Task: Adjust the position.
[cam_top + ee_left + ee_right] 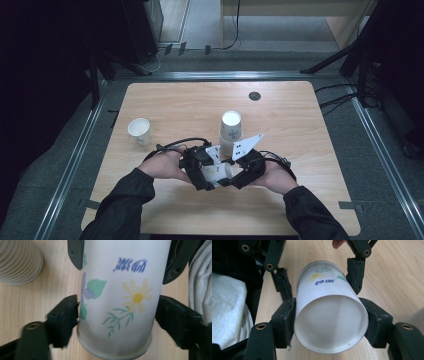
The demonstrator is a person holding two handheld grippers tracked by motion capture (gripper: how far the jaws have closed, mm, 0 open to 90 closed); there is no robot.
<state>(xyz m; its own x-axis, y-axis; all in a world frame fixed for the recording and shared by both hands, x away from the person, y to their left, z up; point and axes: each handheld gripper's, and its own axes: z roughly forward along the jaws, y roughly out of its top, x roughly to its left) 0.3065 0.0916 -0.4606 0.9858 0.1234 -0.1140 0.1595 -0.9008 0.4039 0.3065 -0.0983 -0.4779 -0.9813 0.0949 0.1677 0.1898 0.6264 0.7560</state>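
Handover under way — my left gripper [204,175] and right gripper [239,172] both clamp the flowered paper cup [218,171], just before the upturned cup stack [230,131]; next, one must let go.

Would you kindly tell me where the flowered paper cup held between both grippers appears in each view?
High view: flowered cup low centre, lying between both grippers.
Left gripper view: centre, rim nearest the camera.
Right gripper view: centre, open mouth facing the camera.
Shared landmark: the blue lettering on its side.
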